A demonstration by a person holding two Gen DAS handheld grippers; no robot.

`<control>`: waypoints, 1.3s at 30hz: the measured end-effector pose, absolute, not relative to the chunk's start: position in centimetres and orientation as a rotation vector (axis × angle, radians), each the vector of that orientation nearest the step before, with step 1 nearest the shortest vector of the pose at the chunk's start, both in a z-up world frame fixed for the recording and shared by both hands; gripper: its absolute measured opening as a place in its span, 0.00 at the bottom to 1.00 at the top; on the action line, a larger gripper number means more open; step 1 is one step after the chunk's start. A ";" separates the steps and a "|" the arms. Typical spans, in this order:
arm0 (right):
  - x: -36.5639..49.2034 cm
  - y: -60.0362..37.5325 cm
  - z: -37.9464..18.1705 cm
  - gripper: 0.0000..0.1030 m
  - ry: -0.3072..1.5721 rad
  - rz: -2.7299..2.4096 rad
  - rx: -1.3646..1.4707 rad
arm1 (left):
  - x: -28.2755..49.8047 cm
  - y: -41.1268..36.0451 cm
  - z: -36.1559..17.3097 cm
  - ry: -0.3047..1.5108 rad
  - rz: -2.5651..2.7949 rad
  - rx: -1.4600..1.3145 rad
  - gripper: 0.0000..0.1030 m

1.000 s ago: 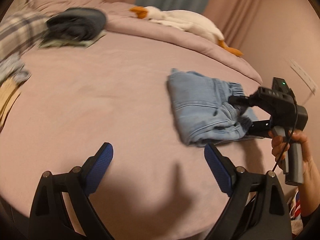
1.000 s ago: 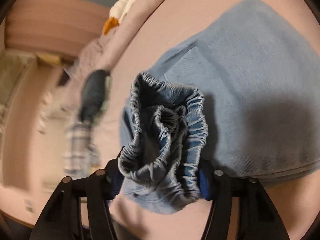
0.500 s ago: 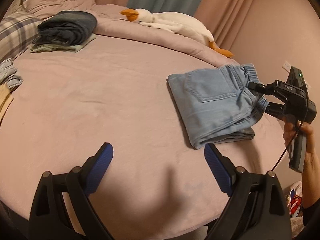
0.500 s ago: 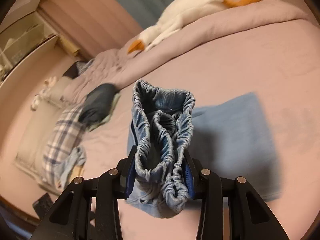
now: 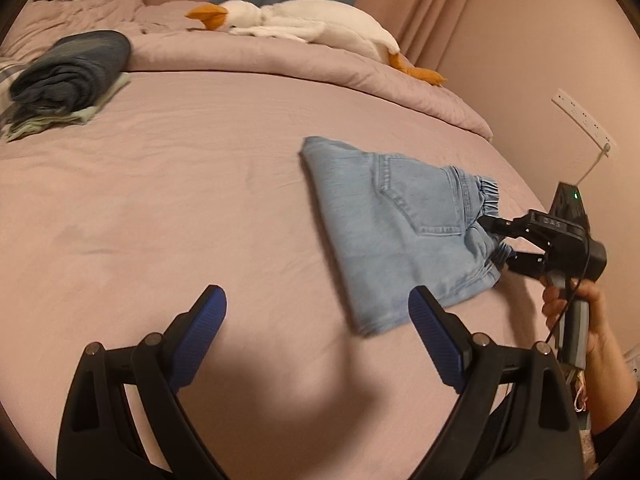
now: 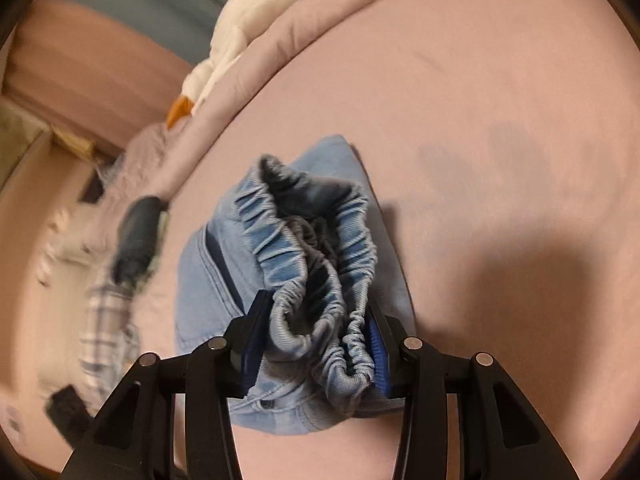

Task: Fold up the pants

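Pants (image 5: 394, 226) are folded into a compact denim bundle on the right side of the bed (image 5: 180, 184), back pocket facing up, elastic waistband at the bed's right edge.

Far left: a stack of folded clothes (image 5: 68, 76) near the head of the bed, well apart from the bundle. Plush goose (image 5: 304, 26) lies along the rolled duvet behind.

My left gripper (image 5: 316, 320) hangs above bare sheet just beside the bundle's near corner, jaws spread wide, nothing between them.

My right gripper (image 6: 316, 336) is clamped on the bunched waistband (image 6: 316, 248); both pads press into the gathered elastic. Its jaws have just been closing, then eased out a little, fabric between them throughout.

Step, as I read it: folding looks done, I'm dragging or lifting the bundle by the waistband to relocate it, probably toward the stack.

Next move needs the grip kept firm and the layers kept together. Holding one end only, the folds could slide open, so the left gripper may have to support the far end.
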State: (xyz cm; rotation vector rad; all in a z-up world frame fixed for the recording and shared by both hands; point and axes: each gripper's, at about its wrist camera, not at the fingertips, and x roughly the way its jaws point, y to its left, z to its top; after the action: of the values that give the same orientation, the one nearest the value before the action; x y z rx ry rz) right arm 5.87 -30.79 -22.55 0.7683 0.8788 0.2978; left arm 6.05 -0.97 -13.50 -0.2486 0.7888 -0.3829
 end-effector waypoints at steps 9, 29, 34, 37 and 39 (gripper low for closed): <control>1.1 -33.2 -19.6 0.63 0.780 0.250 0.732 | 9.0 -3.8 -13.2 0.823 -0.395 -0.229 0.89; 2.5 -25.3 -20.6 0.12 0.825 0.271 0.186 | 21.3 -19.4 -14.3 0.987 -0.554 -0.069 0.73; 2.7 -27.3 -19.7 0.12 0.842 0.311 0.333 | 21.6 -19.1 -13.8 1.005 -0.564 -0.059 0.73; 1.3 -27.8 -17.2 0.12 0.749 0.323 0.340 | 20.6 -18.2 -13.3 0.954 -0.534 -0.045 0.72; 1.1 -27.9 -16.2 0.12 0.712 0.280 0.323 | 19.6 -17.5 -13.3 0.924 -0.513 -0.025 0.72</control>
State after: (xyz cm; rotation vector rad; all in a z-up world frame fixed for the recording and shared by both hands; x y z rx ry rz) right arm 1.08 -27.91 -16.23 0.3229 0.7121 0.2796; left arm 19.60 -17.48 -13.28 -0.0253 0.9242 -0.5135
